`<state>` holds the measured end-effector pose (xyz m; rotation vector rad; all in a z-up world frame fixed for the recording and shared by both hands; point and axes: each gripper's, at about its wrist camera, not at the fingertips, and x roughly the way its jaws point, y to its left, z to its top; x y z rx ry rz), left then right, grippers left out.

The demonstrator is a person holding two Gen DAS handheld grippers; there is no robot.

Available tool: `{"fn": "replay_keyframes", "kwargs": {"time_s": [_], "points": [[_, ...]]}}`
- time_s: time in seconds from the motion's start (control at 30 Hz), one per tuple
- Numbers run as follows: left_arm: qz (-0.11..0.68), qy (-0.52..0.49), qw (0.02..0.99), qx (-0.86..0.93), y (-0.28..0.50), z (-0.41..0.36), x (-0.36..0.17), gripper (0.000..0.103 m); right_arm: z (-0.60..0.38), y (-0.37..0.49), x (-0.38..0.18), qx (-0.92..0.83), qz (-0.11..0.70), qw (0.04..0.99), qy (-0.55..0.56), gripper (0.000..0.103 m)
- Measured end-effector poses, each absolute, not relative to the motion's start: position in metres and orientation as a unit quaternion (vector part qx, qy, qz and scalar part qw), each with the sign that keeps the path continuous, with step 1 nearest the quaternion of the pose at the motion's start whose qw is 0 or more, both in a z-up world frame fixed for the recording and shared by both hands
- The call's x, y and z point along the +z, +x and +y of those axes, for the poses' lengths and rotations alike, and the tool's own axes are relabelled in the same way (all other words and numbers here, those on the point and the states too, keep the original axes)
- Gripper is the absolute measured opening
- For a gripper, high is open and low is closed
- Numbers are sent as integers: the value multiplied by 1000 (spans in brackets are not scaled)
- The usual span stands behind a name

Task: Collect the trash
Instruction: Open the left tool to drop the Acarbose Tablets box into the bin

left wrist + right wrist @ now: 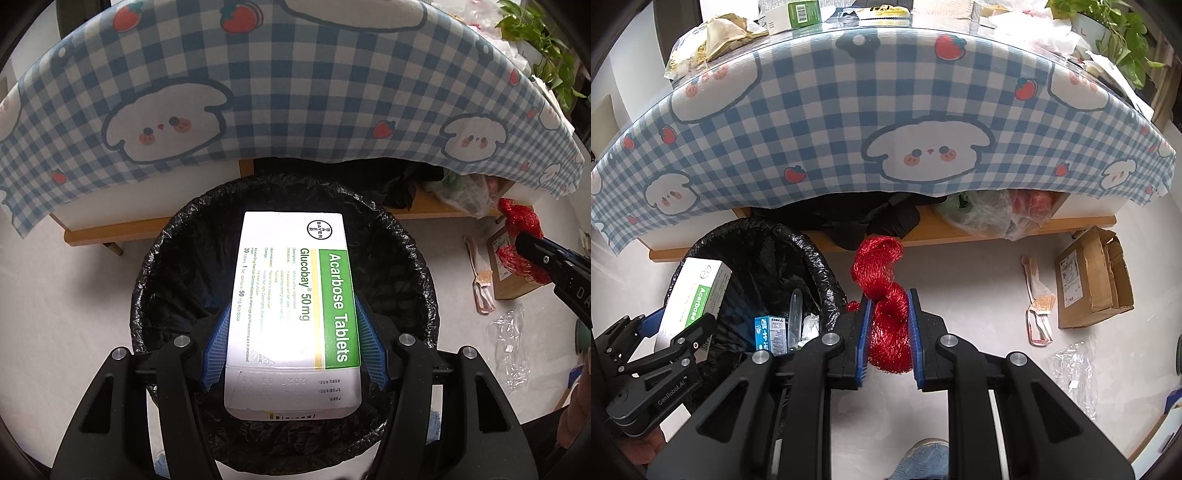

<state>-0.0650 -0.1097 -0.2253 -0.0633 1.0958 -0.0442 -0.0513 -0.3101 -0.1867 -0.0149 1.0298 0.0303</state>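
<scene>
Two pieces of trash, each pinched in one gripper.
The medicine box hangs over the black-lined bin, clamped by the left gripper; the red mesh, at 3 o'clock of the bin, is squeezed by the right gripper above the floor.

One medicine box, one red net, one bin, one carton.
</scene>
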Motion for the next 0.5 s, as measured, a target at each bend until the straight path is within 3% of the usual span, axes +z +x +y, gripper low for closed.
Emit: {"fn": "replay_keyframes", "kwargs": {"time_s": [0.07,0.3,0.5], "points": [[519,-22,854,-17,-65,-110,-224,61,-308,-51,-186,15,492,870,-7,17],[505,-14,863,-3,-71,-92,-207,89,-288,-50,-174,32,484,875,-6,17],[491,-15,871,17,-83,-57,-195,97,-254,-51,-160,62,470,880,-10,17]]}}
